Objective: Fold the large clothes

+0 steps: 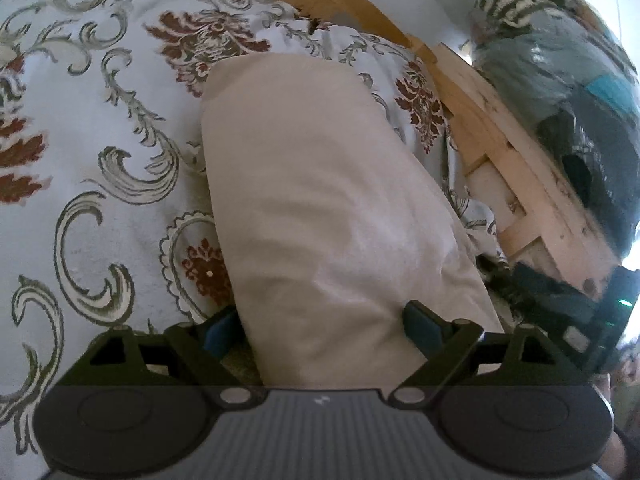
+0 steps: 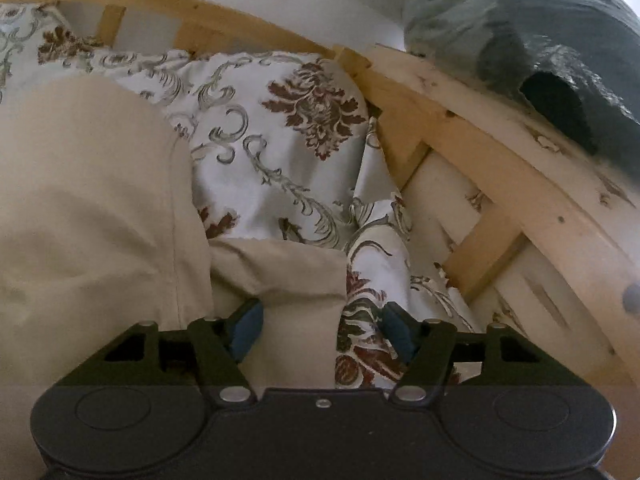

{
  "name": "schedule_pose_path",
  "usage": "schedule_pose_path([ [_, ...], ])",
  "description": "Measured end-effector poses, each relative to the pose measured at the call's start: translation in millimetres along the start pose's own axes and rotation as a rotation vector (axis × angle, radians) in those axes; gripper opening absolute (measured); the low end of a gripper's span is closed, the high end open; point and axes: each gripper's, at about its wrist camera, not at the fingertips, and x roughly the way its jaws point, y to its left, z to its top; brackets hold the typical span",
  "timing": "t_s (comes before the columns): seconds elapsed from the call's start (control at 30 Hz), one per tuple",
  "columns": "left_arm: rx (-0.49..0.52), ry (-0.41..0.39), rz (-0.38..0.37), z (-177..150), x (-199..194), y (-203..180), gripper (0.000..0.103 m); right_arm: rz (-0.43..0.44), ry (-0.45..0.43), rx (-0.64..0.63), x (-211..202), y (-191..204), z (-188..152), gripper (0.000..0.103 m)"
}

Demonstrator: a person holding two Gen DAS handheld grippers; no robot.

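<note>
A beige garment (image 1: 320, 200) lies folded lengthwise as a long strip on a floral bedsheet (image 1: 80, 140). My left gripper (image 1: 320, 328) is open, its blue-padded fingers wide apart on either side of the strip's near end. In the right wrist view the same beige garment (image 2: 88, 200) fills the left side, with a lower beige flap (image 2: 288, 280) reaching between the fingers. My right gripper (image 2: 322, 330) is open over that flap's edge and the bedsheet (image 2: 272, 152).
A light wooden bed frame (image 1: 520, 184) runs along the right edge of the sheet; it also shows in the right wrist view (image 2: 520, 184). A plastic-wrapped bundle of dark and teal textiles (image 2: 540, 48) lies beyond the frame.
</note>
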Motion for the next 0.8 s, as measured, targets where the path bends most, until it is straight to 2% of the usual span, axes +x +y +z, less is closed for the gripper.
schedule_pose_path([
  [0.07,-0.028,0.019,-0.034,0.3,-0.9,2.2,0.089,-0.018,-0.117,0.045,-22.1,-3.8,8.4,0.062],
  [0.13,-0.037,0.030,-0.051,0.7,-2.3,3.4,0.089,0.010,-0.225,0.065,-38.3,-2.4,20.5,0.062],
  [0.2,-0.052,0.046,-0.078,2.3,-3.0,7.4,0.089,0.134,-0.281,0.036,-41.8,8.0,34.7,0.063],
  [0.3,-0.068,0.060,-0.102,3.0,-1.9,13.7,0.089,0.376,-0.283,-0.065,-23.9,38.2,53.6,0.063],
  [0.37,-0.057,0.067,-0.092,1.7,1.1,14.0,0.091,0.488,-0.275,-0.104,-10.8,56.3,60.6,0.063],
  [0.4,-0.053,0.066,-0.086,0.7,2.5,14.1,0.091,0.508,-0.271,-0.133,-4.1,65.1,63.4,0.063],
  [0.5,-0.063,0.065,-0.075,-0.4,7.2,15.0,0.091,0.509,-0.225,-0.225,14.7,91.0,61.7,0.062],
  [0.7,-0.019,0.052,-0.064,-3.7,11.5,9.8,0.092,0.516,-0.106,-0.131,47.2,97.8,42.7,0.060],
  [0.8,-0.045,0.061,-0.072,-1.8,5.7,11.0,0.093,0.464,-0.121,-0.125,40.2,94.1,40.3,0.061],
])
